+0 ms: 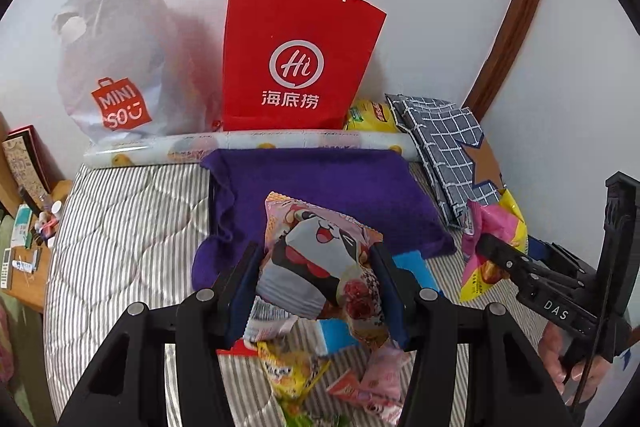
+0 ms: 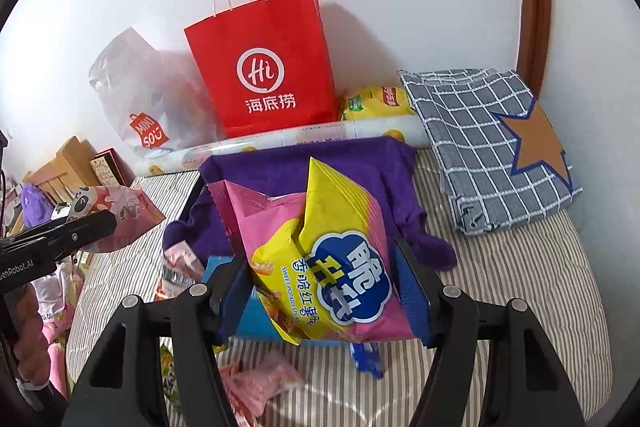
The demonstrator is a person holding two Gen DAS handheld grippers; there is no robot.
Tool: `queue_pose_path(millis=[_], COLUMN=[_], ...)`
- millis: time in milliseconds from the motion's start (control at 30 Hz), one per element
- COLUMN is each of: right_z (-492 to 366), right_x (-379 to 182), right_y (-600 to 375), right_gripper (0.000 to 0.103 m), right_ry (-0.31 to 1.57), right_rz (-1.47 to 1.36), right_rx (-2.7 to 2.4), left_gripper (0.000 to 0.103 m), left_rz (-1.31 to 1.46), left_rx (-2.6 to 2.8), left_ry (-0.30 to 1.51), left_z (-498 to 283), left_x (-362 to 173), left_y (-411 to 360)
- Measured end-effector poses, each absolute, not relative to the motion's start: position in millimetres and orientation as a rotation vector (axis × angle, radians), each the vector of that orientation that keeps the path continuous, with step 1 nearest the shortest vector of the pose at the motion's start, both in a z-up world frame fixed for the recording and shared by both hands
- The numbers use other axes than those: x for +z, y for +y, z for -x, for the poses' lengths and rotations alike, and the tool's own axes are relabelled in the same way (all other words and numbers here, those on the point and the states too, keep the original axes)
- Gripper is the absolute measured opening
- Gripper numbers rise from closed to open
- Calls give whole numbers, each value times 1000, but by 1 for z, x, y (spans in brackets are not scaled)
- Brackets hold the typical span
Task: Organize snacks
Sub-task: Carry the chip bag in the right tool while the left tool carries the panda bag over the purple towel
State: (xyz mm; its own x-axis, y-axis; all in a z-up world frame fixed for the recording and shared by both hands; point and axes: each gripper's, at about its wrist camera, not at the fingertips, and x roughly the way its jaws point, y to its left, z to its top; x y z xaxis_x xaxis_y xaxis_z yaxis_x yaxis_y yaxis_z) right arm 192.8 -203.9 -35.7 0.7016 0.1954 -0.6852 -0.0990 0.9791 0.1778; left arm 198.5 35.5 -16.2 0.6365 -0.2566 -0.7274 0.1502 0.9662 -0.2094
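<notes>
Both packets are off the bed and in the air. The left gripper [image 1: 316, 279] has its fingers clamped on a pink cartoon snack packet [image 1: 320, 255], pads pressing both sides, the packet creased between them. The right gripper [image 2: 324, 291] is clamped on a pink-and-yellow sweet potato chip bag [image 2: 320, 251], which puffs out above the pads.

Below them, loose small snacks [image 1: 360, 387] lie scattered on the striped bed cover [image 1: 128, 235], beside a blue box [image 2: 256, 315]. Ahead — a purple cloth [image 1: 320, 183] draped over what looks like a box or tray; its inside is hidden. Behind it a rolled sheet [image 1: 248, 147], then a red paper bag [image 1: 296, 67] standing upright against the wall, a white plastic bag [image 1: 116, 67] to its left, a yellow chip bag [image 1: 368, 117] and a folded checked cloth [image 2: 488, 139] to its right.

Step in hand, as I judge it: carrying two picked packets toward a container. Which container is unclear — red bag or the purple-draped one. The next move calls for lifting each packet clear above the chosen opening, then parting the fingers one hand at a time.
</notes>
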Motion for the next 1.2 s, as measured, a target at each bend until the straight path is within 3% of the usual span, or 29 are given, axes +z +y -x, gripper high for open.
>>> queue_pose_path(millis=[467,1200], right_z=[-236,-323], right_x=[-35,-63], right_y=[-202,-207], right_gripper=[65,65], right_ry=[778,824], right_rz=[-117,-101], right_rx=[157,148], left_gripper=[52,52], left_rz=[126,161], left_rx=[-236,-167], left_ry=[860,933], left_z=[-236,-320], left_x=[-18,-65], left_y=[34,62])
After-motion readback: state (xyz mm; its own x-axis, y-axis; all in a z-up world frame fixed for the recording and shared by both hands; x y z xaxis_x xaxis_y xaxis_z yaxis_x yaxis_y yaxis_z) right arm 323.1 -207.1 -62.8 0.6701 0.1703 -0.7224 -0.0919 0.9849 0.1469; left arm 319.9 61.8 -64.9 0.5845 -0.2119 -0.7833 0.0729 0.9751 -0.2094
